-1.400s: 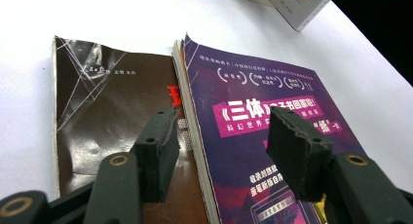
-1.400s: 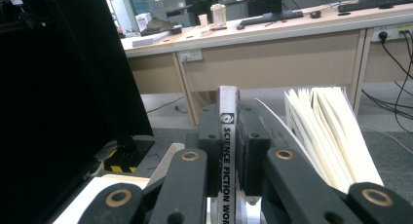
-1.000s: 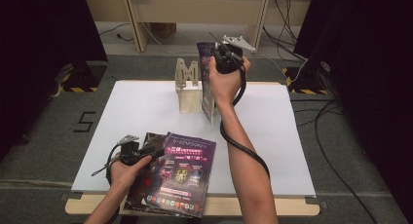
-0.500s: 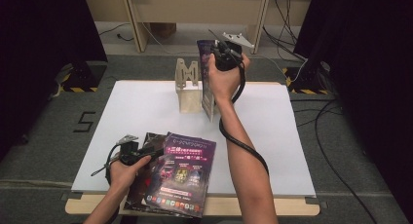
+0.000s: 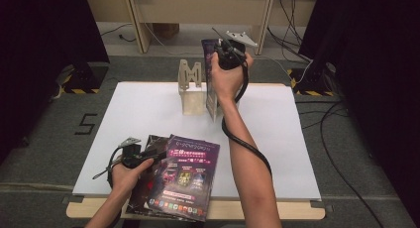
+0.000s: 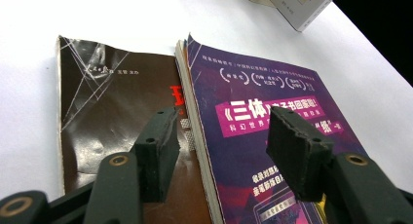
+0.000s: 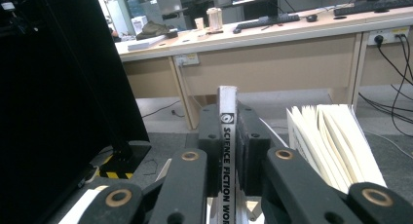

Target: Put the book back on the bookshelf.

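Where jaws clamp, spine [image 7: 227, 136] reads — "SCIENCE FICTION".

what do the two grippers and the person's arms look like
Both grippers, left gripper and right gripper, have black jaws with ridged pads and brass-coloured rivets. Each carries a grey three-cornered plate and trails a black cable. The forearms are bare, with no sleeves.

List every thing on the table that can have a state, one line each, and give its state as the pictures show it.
Right gripper: shut on the upright magazine.
Upright magazine: clamped by its spine, standing on edge beside the holder.
Wooden book holder: upright on the white table.
Left gripper: open, jaws above the stack.
Purple magazine: lying flat, closed, topmost.
Brown book: lying flat, closed, partly covered.
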Demonstrator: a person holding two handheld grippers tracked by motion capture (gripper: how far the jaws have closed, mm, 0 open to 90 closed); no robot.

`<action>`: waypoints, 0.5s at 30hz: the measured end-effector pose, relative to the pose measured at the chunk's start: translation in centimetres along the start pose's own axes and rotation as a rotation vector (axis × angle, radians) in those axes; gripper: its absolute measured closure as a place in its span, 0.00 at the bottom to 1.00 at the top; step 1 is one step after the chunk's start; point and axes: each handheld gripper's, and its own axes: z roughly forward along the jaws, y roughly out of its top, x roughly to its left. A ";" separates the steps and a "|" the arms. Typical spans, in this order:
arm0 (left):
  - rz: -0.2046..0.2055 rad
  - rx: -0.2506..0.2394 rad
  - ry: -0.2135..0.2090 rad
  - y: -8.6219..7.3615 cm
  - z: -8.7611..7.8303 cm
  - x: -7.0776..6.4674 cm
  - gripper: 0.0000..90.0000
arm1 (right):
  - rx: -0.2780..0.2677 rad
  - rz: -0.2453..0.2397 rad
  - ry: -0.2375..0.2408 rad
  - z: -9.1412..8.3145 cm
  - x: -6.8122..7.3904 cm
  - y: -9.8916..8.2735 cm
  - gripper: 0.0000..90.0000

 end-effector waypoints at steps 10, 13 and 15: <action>0.004 0.001 0.000 0.0 0.0 -0.1 0.49 | 0.002 -0.001 0.015 0.0 0.9 -0.3 0.93; 0.005 0.000 0.001 0.0 0.0 0.0 0.49 | 0.004 -0.001 0.013 0.0 0.9 -0.3 0.93; 0.002 -0.003 0.001 0.0 -0.1 -0.1 0.49 | 0.003 0.001 0.014 0.2 0.9 -0.4 0.93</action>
